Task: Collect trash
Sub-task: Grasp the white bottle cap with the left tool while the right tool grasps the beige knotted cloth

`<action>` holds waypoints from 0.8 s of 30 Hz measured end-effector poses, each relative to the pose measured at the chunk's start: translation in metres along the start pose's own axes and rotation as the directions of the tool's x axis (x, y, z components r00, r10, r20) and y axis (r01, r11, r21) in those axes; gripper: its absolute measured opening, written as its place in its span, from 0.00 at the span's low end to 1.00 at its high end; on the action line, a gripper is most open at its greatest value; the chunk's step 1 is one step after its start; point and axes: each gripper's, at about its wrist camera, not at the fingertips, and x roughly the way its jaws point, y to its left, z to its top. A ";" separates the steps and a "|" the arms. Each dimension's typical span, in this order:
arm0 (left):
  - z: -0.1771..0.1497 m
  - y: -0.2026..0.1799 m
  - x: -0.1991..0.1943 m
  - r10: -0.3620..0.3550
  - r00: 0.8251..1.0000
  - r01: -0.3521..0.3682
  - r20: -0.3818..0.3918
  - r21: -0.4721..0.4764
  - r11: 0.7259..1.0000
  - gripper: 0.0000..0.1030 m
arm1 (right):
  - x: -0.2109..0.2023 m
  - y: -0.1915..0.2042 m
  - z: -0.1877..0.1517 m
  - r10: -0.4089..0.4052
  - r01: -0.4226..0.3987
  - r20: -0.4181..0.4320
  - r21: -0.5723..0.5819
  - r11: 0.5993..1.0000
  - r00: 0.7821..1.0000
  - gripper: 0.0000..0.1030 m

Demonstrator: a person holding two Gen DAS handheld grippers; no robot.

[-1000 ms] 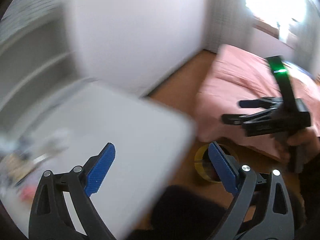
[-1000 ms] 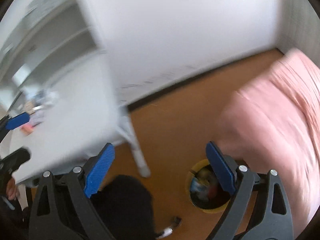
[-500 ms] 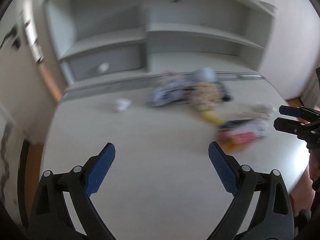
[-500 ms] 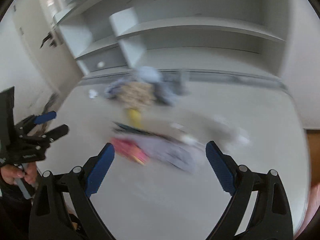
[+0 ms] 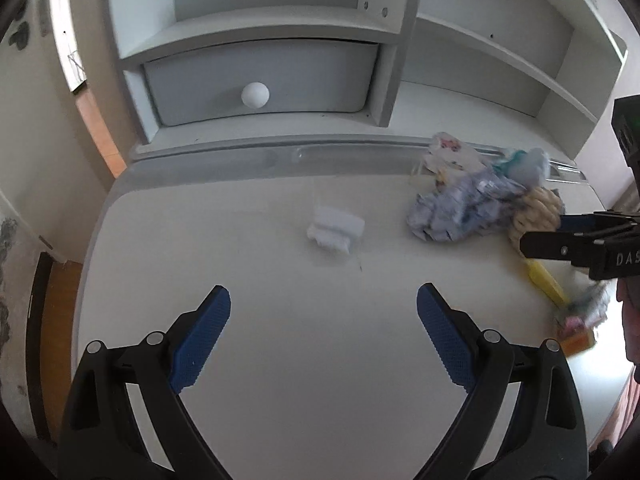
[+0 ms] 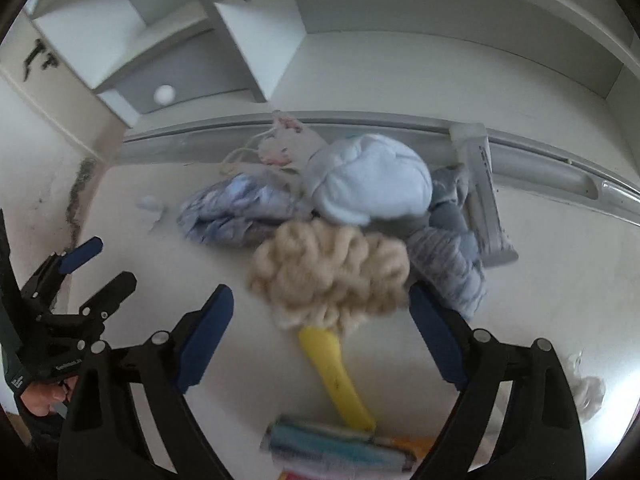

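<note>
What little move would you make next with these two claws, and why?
Probably ease the open left gripper forward to the crumpled white tissue: it lies alone on the white desk, straight ahead between its blue fingers, apart from the pile under the open right gripper.

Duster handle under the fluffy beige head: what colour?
Yellow handle, clearest in the right wrist view.

A: Both views are bright with soft, even daylight; the white desk [image 5: 320, 380] shows only faint shadows.

B: Any glare?

A: A pale washed strip at the left view's upper left edge. Fisheye bending curves the shelves [image 5: 256, 40] and leaves black corners.

B: Sharpness?

A: The left view is fairly crisp at the tissue [image 5: 335, 229], but the wrappers [image 5: 580, 320] on its right edge smear. In the right view the duster [image 6: 332, 272] and the packet [image 6: 340, 450] at the bottom are motion-blurred.
</note>
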 end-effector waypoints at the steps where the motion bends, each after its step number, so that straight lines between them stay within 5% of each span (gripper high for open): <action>1: 0.005 0.000 0.006 0.000 1.000 0.000 -0.004 0.006 1.000 0.89 | 0.002 0.000 0.001 -0.006 0.006 -0.006 0.000 1.000 1.000 0.76; 7: 0.020 -0.001 0.026 0.004 1.000 -0.003 -0.016 0.034 0.999 0.89 | -0.003 0.000 -0.003 0.006 -0.006 0.005 -0.020 1.000 1.000 0.34; 12: 0.023 -0.003 0.028 0.025 1.000 -0.025 -0.003 0.039 0.999 0.81 | -0.017 0.007 -0.012 0.015 -0.012 0.031 -0.074 0.997 0.999 0.31; 16: 0.025 -0.006 0.029 0.037 0.999 -0.036 -0.005 0.051 0.998 0.60 | -0.029 0.008 -0.019 0.030 -0.026 0.047 -0.086 0.996 0.998 0.31; 19: 0.026 -0.010 0.029 0.048 0.999 -0.047 -0.004 0.069 0.997 0.31 | -0.043 0.005 -0.028 0.037 -0.031 0.066 -0.089 0.996 0.997 0.31; 24: 0.024 -0.021 0.012 0.052 0.999 -0.052 0.009 0.073 0.996 0.31 | -0.066 -0.010 -0.044 0.030 -0.023 0.095 -0.074 0.997 0.995 0.31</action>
